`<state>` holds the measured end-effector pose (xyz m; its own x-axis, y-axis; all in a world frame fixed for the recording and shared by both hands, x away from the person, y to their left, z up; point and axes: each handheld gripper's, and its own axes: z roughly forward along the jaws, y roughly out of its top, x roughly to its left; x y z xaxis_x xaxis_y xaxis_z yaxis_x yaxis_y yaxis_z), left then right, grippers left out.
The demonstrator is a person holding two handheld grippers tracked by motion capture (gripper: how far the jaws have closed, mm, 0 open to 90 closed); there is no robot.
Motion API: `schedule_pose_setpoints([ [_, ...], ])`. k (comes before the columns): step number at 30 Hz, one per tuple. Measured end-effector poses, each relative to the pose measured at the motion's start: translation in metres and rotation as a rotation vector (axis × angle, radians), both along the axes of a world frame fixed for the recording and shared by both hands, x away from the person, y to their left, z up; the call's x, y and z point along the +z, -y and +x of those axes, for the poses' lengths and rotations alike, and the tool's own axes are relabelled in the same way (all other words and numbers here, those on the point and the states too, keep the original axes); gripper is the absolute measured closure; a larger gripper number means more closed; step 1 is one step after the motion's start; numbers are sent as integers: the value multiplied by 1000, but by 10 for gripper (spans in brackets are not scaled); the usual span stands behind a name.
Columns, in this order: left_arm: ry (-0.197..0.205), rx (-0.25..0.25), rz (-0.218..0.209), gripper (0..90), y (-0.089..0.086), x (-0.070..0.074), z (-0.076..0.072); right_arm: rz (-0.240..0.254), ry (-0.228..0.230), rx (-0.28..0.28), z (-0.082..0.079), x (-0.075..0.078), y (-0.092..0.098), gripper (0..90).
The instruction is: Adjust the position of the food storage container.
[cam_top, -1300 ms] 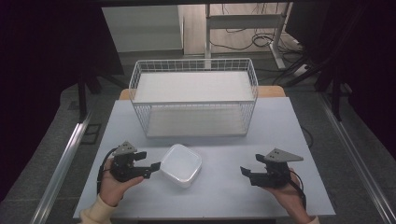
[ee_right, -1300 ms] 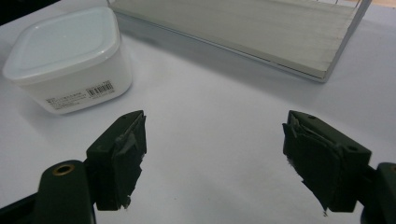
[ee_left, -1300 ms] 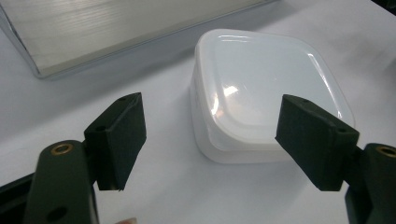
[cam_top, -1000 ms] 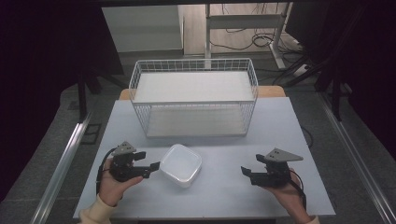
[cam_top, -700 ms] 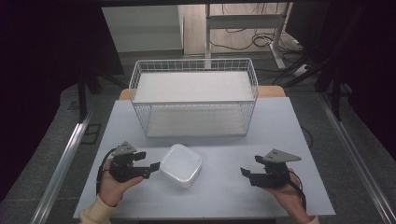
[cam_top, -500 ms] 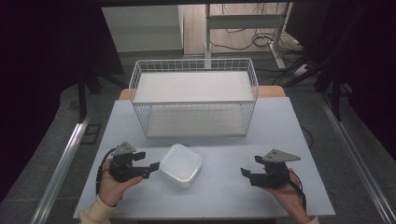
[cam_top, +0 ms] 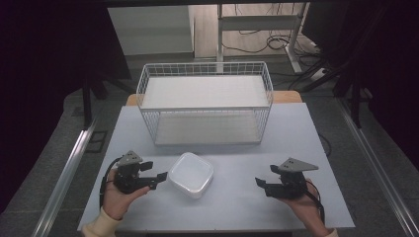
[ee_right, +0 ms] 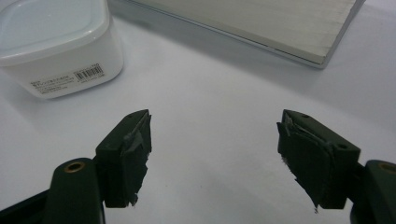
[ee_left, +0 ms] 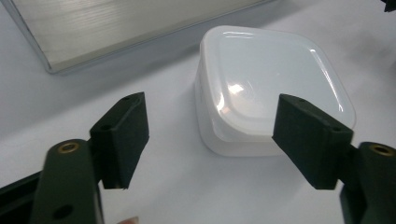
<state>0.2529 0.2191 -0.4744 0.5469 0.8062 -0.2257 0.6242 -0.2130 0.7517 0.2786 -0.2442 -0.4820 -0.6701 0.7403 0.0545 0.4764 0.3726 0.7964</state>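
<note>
My left tool (cam_top: 157, 178) is spread wide, holding nothing, and the white lidded container (cam_top: 191, 174) sits on the table (cam_top: 237, 207) just ahead of its tips. My right tool (cam_top: 260, 183), also wide and holding nothing, lies well apart, so the left is nearer.

Black grippers (cam_top: 157, 179), cream sleeves (cam_top: 99, 226)

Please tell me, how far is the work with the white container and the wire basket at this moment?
Done: nothing that shows; the white container stands on the table, outside the wire basket, lid on. In hand: the left gripper, open, points at the container's near corner without holding it. The right gripper is open and apart from it. Left, probably: grasping the container and moving it, perhaps into the basket.
</note>
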Motion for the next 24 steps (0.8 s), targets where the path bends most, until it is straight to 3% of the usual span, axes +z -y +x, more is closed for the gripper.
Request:
schedule_pose_setpoints([
  [12, -70, 6, 31, 403, 1, -12, -8, -7, 1, -14, 0, 1, 2, 259],
  [13, -94, -4, 48, 477, 2, -15, -9, -7, 2, -18, 0, 1, 3, 260],
  [15, -103, -7, 56, 520, 2, -17, -10, -9, 2, -18, 0, 1, 3, 261],
  [18, -132, -10, 85, 671, 3, -21, -11, -13, -1, -19, 1, -1, 4, 262],
  [19, -140, -11, 95, 757, 4, -23, -11, -16, -5, -18, 1, -1, 3, 262],
  [24, -174, -25, 120, 898, 9, -30, -9, -18, -6, -17, 1, -1, 4, 262],
])
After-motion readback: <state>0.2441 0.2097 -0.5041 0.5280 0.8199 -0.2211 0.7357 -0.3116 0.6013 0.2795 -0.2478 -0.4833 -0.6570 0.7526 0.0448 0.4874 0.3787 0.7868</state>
